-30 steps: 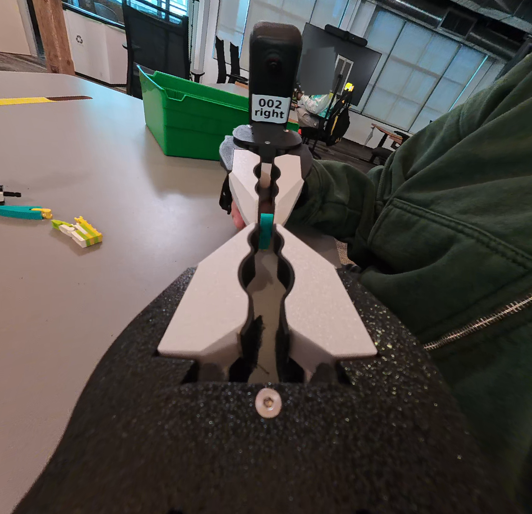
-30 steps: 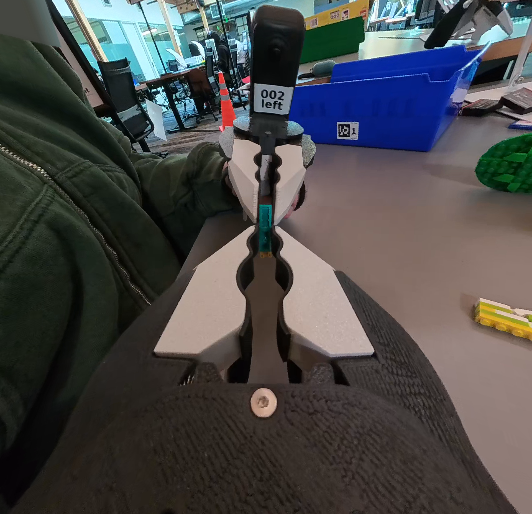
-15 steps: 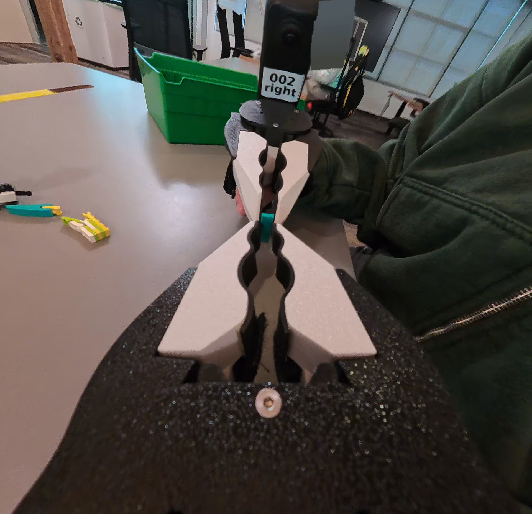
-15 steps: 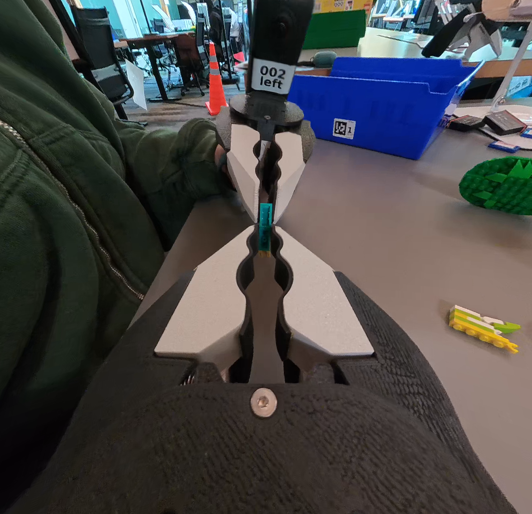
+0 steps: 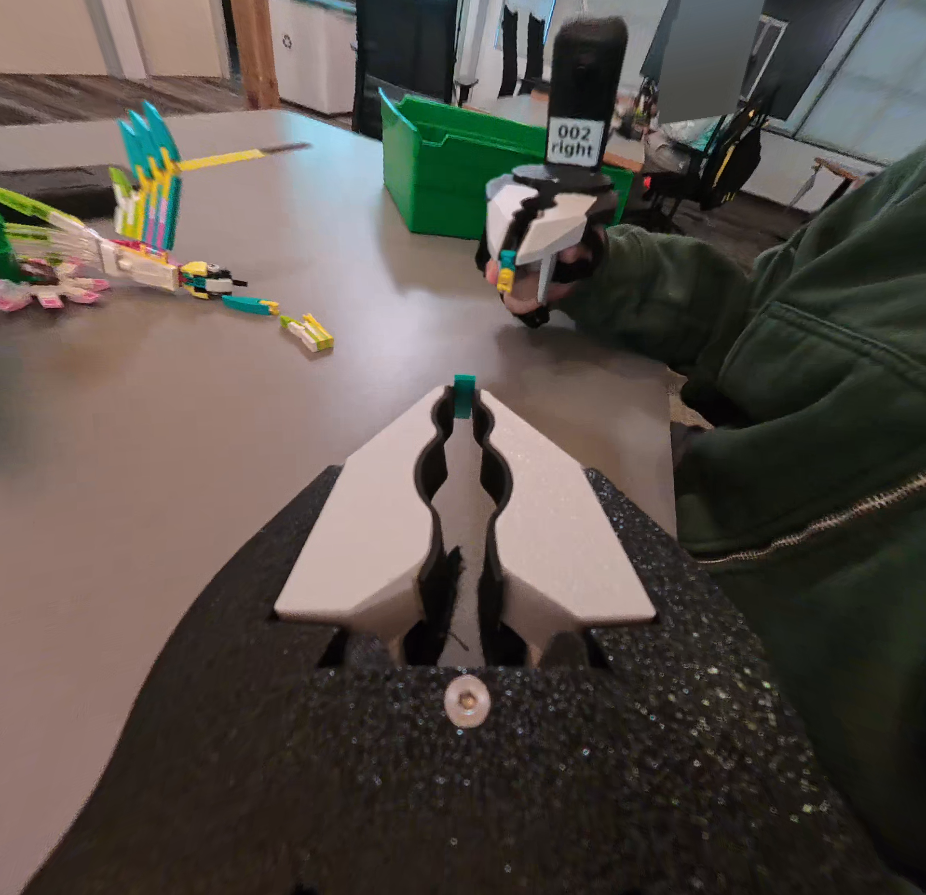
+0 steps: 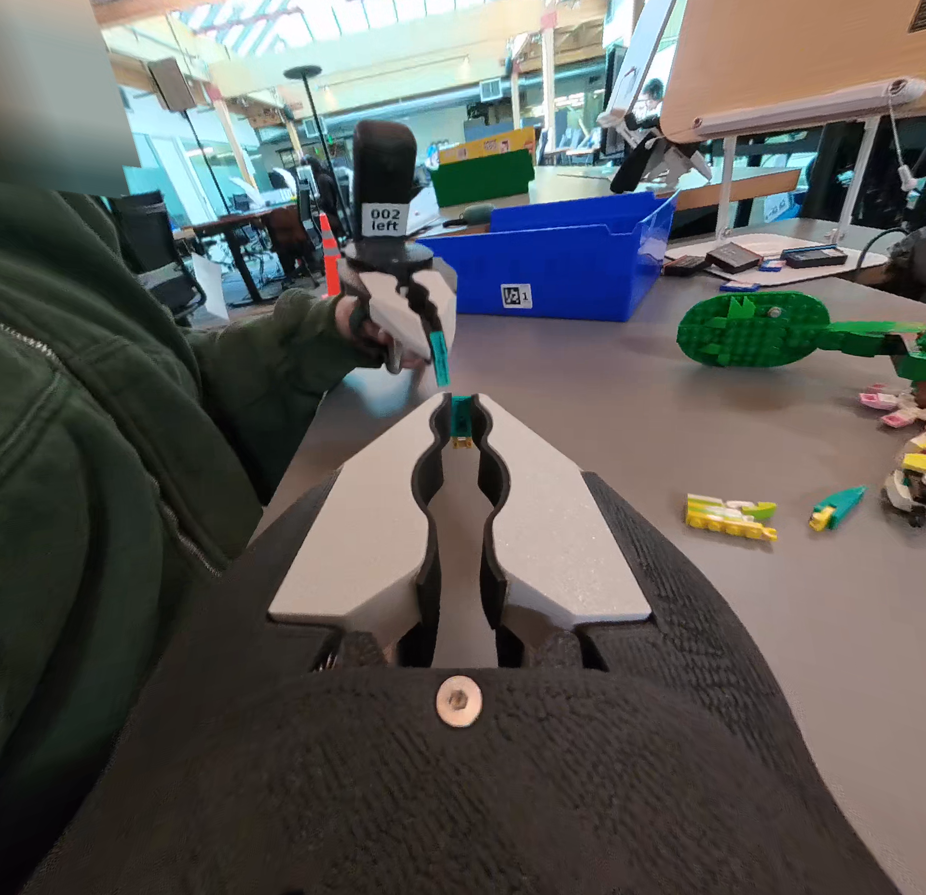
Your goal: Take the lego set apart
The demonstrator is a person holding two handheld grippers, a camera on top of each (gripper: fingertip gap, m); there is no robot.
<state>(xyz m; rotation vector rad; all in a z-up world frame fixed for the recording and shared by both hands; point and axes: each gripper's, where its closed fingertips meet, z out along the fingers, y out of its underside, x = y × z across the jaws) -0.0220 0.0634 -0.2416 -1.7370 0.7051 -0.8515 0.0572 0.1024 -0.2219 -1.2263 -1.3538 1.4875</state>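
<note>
My left gripper (image 5: pixel 463 400) is shut on a thin teal lego piece (image 5: pixel 464 383) that sticks out past its tips. In the right wrist view it (image 6: pixel 435 340) holds that teal strip (image 6: pixel 441 362) pointing down. My right gripper (image 6: pixel 461 403) is shut on a small teal-and-yellow lego piece (image 6: pixel 461 422). It also shows in the left wrist view (image 5: pixel 507 268), above the table's near edge. The two grippers are apart, and their pieces do not touch. The colourful lego bird model (image 5: pixel 145 264) lies on the grey table (image 5: pixel 200 470) at the left.
A teal piece (image 5: pixel 248 305) and a yellow-green-white piece (image 5: pixel 308 332) lie loose near the bird. A green bin (image 5: pixel 451 189) stands behind. The right wrist view shows a blue bin (image 6: pixel 551 269), a green leaf-shaped lego plate (image 6: pixel 751 334) and pink pieces (image 6: pixel 887 405). A person's green sleeve (image 5: pixel 751 319) is close. Tip to tip, the grippers are about 10 cm apart. Left tips and right tips are each some 25 cm from the colourful lego bird model (image 5: pixel 145 264).
The grippers were tip to tip, both shut on one teal piece. Now they have pulled apart, each holding its own part, and both views have swung toward the table.
</note>
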